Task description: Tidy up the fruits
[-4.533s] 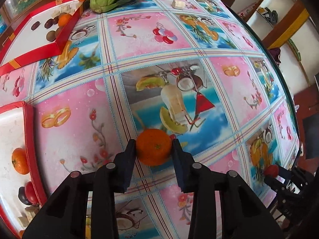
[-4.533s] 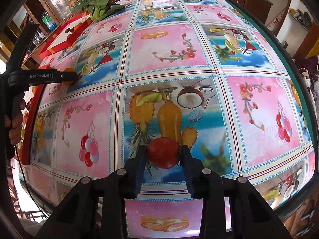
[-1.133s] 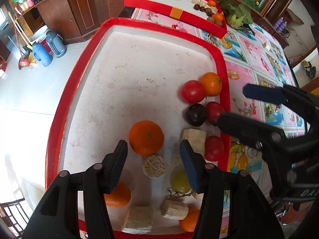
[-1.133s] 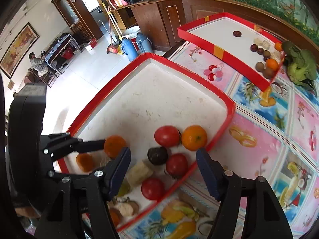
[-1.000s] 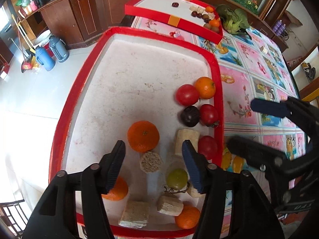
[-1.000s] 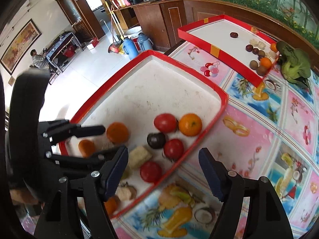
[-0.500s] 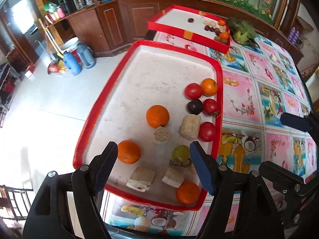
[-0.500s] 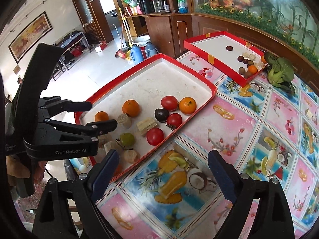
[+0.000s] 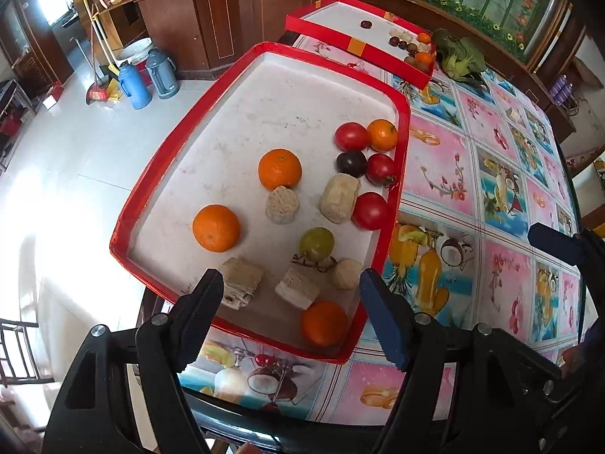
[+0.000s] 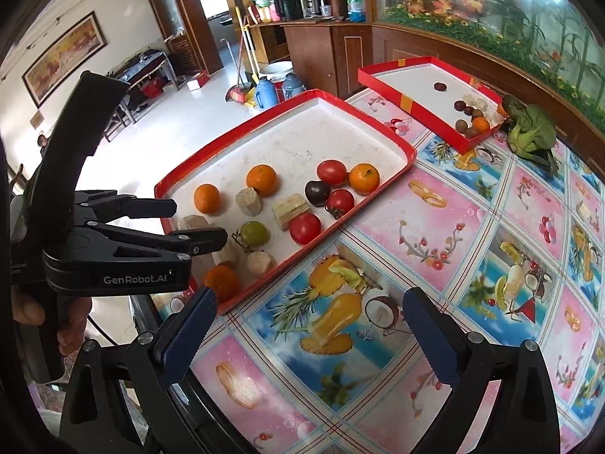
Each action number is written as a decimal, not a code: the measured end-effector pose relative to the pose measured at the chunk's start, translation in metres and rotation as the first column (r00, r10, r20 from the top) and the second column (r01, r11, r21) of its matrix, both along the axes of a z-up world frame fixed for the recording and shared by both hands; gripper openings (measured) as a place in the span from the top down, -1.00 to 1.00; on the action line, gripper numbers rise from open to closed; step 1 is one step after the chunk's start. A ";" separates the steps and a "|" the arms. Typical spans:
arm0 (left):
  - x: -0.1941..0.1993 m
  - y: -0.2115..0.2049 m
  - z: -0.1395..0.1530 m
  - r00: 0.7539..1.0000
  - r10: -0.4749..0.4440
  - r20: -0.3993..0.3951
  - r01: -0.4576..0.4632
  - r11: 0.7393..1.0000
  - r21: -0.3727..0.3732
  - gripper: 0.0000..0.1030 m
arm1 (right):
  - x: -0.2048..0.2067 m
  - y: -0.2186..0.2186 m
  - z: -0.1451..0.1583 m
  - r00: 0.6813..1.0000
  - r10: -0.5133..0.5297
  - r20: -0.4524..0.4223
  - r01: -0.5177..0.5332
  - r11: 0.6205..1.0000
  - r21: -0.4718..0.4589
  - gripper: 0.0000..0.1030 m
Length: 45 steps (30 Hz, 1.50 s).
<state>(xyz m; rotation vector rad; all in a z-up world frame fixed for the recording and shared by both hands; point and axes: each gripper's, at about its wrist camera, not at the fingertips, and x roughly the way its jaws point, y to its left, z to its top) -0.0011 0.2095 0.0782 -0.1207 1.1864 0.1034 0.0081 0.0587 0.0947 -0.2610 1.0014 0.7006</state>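
- Fruits are all sitting in the near red tray (image 9: 401,174), which sits at the corner of the counter (image 10: 453,227) on its fruit-print cloth.
- Along the tray's right side there's a cluster: a red tomato (image 9: 351,136) touching a small orange (image 9: 382,135), with a dark plum (image 9: 351,163) and another tomato (image 9: 380,169) just below them, and a third tomato (image 9: 370,211) nearer the camera.
- A bigger orange (image 9: 280,169) sits mid-tray, touching a beige chunk (image 9: 282,204) of something fibrous; can't tell what it is. Another orange (image 9: 216,228) is off to the left on its own.
- Green grape-looking fruit (image 9: 317,244) on a stem, a few more beige chunks around it, and one more orange (image 9: 323,323) in the tray's near corner.
- Left gripper (image 9: 289,306) hangs above the tray's near edge, jaws wide apart, nothing in them.
- Right gripper (image 10: 308,319) is over the cloth beside the tray, jaws also spread, empty.
- Farther back, a second red tray (image 10: 408,108) holds a few small fruits, with a leafy green vegetable (image 10: 529,130) just beside it.
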 end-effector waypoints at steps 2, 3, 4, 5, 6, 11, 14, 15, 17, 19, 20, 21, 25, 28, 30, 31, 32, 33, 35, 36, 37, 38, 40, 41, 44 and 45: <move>-0.002 -0.002 0.002 1.000 0.007 0.003 -0.007 1.000 0.003 -0.45 | -0.001 -0.001 0.003 1.000 0.012 0.015 -0.012 1.000 -0.001 -0.94; -0.004 -0.003 0.004 1.000 0.010 0.006 -0.010 1.000 0.002 -0.45 | -0.001 -0.002 0.004 1.000 0.017 0.016 -0.017 1.000 0.000 -0.94; -0.005 -0.004 0.006 1.000 0.012 0.007 -0.012 1.000 0.000 -0.45 | -0.001 -0.002 0.005 1.000 0.021 0.015 -0.021 1.000 0.003 -0.94; -0.006 -0.005 0.007 1.000 0.013 0.008 -0.013 1.000 -0.002 -0.45 | 0.000 -0.003 0.006 1.000 0.025 0.015 -0.025 1.000 0.006 -0.94; -0.007 -0.007 0.008 1.000 0.015 0.009 -0.015 1.000 -0.006 -0.45 | 0.000 -0.003 0.007 0.999 0.028 0.014 -0.028 1.000 0.008 -0.94; -0.015 -0.014 0.012 0.999 0.032 -0.013 -0.032 0.999 -0.005 -0.45 | 0.003 -0.006 0.008 0.999 0.048 0.004 -0.048 0.999 0.016 -0.94; -0.017 -0.017 0.012 0.999 0.030 -0.029 -0.030 1.000 0.001 -0.45 | 0.005 -0.007 0.007 0.998 0.057 -0.008 -0.057 0.998 0.006 -0.94; -0.017 -0.017 0.012 0.999 0.034 -0.032 -0.034 0.999 0.007 -0.45 | 0.006 -0.006 0.007 0.998 0.059 -0.012 -0.059 0.998 0.001 -0.94; -0.018 -0.016 0.014 0.999 0.041 -0.033 -0.041 0.999 0.007 -0.45 | 0.007 -0.005 0.007 0.998 0.065 -0.018 -0.065 0.998 -0.003 -0.94; -0.018 -0.014 0.016 0.999 0.039 -0.032 -0.039 0.999 0.000 -0.45 | 0.008 -0.004 0.008 0.998 0.067 -0.018 -0.067 0.998 0.000 -0.94; -0.018 -0.014 0.017 0.999 0.032 -0.032 -0.033 0.999 -0.002 -0.45 | 0.009 -0.002 0.009 0.998 0.064 -0.018 -0.064 0.998 0.001 -0.94; -0.018 -0.014 0.018 0.999 0.018 -0.032 -0.018 1.000 0.003 -0.45 | 0.009 -0.002 0.010 0.998 0.057 -0.018 -0.057 0.998 0.004 -0.94; -0.014 -0.010 0.019 0.999 -0.036 -0.032 0.037 0.999 0.022 -0.45 | 0.009 0.004 0.011 1.000 0.020 -0.013 -0.020 1.000 0.005 -0.94; -0.013 -0.001 0.017 0.997 -0.066 -0.034 0.066 0.998 0.001 -0.45 | 0.008 0.007 0.007 0.999 -0.031 -0.034 0.032 0.999 0.014 -0.94; -0.011 0.005 0.014 0.996 -0.079 -0.035 0.080 0.997 0.004 -0.45 | 0.007 0.012 0.003 0.998 -0.052 -0.042 0.052 0.999 0.008 -0.95; -0.010 0.009 0.012 0.996 -0.082 -0.041 0.082 0.997 0.002 -0.45 | 0.006 0.015 0.001 0.997 -0.059 -0.040 0.059 0.998 0.000 -0.95; -0.010 0.011 0.010 0.995 -0.087 -0.045 0.086 0.996 -0.003 -0.45 | 0.005 0.017 -0.001 0.997 -0.067 -0.040 0.067 0.998 -0.006 -0.95; -0.010 0.014 0.008 0.994 -0.099 -0.047 0.098 0.995 -0.011 -0.45 | 0.004 0.019 -0.002 0.996 -0.075 -0.044 0.074 0.997 -0.007 -0.95; -0.010 0.017 0.006 0.991 -0.122 -0.048 0.122 0.992 -0.005 -0.45 | 0.001 0.024 -0.005 0.995 -0.086 -0.046 0.086 0.996 -0.011 -0.95; -0.009 0.018 0.006 0.990 -0.133 -0.050 0.133 0.991 -0.004 -0.45 | 0.000 0.027 -0.005 0.995 -0.089 -0.044 0.088 0.996 -0.015 -0.95; -0.009 0.020 0.005 0.988 -0.147 -0.052 0.147 0.989 -0.006 -0.45 | 0.000 0.029 -0.005 0.995 -0.094 -0.041 0.093 0.996 -0.018 -0.95; -0.008 0.021 0.004 0.986 -0.158 -0.054 0.158 0.987 -0.005 -0.45 | -0.001 0.032 -0.005 0.994 -0.099 -0.040 0.099 0.995 -0.020 -0.95; -0.006 0.025 0.003 0.983 -0.178 -0.052 0.178 0.984 0.000 -0.45 | -0.003 0.037 -0.005 0.993 -0.110 -0.040 0.109 0.994 -0.019 -0.95; -0.005 0.027 0.003 0.981 -0.188 -0.055 0.188 0.982 -0.001 -0.45 | -0.004 0.039 -0.005 0.993 -0.114 -0.037 0.114 0.993 -0.021 -0.95; -0.001 0.030 0.001 0.977 -0.206 -0.052 0.207 0.978 0.007 -0.45 | -0.007 0.044 -0.008 0.991 -0.126 -0.039 0.125 0.992 -0.028 -0.95; 0.000 0.030 0.001 0.976 -0.210 -0.050 0.211 0.977 0.011 -0.45 | -0.007 0.045 -0.009 0.991 -0.130 -0.041 0.129 0.991 -0.030 -0.95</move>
